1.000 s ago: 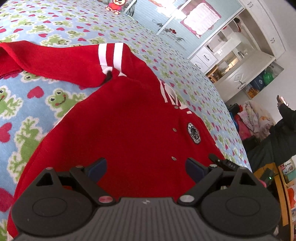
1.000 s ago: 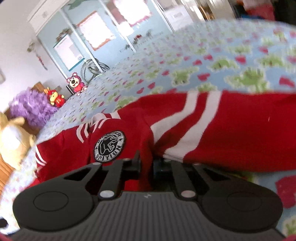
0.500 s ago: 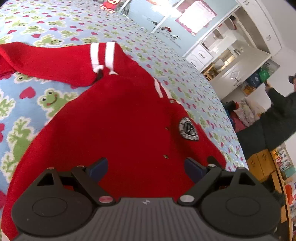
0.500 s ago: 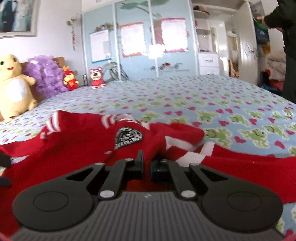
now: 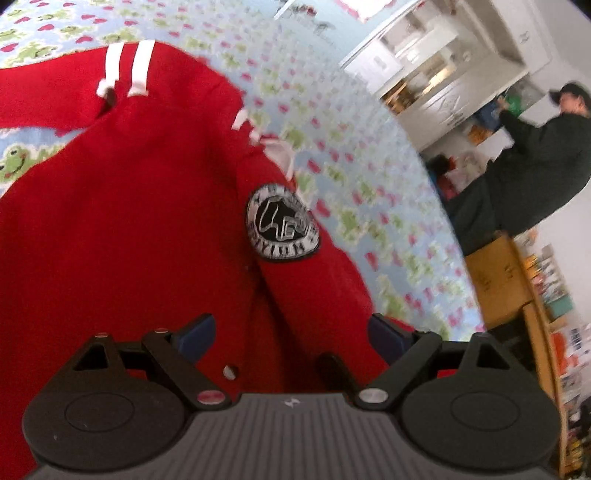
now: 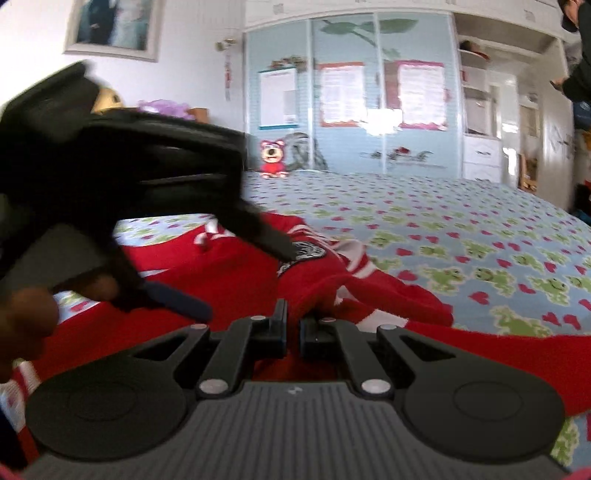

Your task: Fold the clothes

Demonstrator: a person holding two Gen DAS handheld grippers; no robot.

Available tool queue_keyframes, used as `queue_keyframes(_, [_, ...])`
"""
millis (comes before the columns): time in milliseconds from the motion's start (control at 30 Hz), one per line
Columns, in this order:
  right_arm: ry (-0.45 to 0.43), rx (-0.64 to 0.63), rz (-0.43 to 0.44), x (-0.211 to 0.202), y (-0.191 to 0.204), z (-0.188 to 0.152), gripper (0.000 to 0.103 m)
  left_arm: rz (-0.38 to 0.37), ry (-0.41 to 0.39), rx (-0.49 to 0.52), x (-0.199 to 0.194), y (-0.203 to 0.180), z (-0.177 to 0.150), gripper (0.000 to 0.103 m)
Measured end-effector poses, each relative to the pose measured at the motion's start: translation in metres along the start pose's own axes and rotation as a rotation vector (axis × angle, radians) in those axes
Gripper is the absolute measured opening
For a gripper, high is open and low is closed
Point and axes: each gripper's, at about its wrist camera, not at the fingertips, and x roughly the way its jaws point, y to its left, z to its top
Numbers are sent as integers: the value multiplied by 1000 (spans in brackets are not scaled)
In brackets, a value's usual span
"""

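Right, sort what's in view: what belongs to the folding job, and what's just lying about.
Belongs to the job:
- red varsity jacket
- its round chest patch
- right gripper, shut on the jacket
- left gripper, open above it

Just there:
- frog-print bedspread
- red teddy bear
- purple plush
- framed photo
- bystander in dark clothes

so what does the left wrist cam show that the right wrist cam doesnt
Only the left wrist view: a snap button on the jacket front and a wooden cabinet.

Only the right wrist view: the left gripper from outside, jaws open over the jacket, a red plush bear, and the right gripper shut on red fabric.

Both: the red jacket, its round patch, and the frog-print bedspread.
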Motion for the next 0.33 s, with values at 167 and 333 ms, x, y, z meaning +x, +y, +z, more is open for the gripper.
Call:
queue_keyframes(167, [-14, -10, 94, -17, 9, 3, 2, -58, 49, -30, 10, 7, -3, 87])
queue_keyframes(333, [-22, -20, 202, -37, 21, 6, 2, -172, 144, -7, 18, 7, -17, 74])
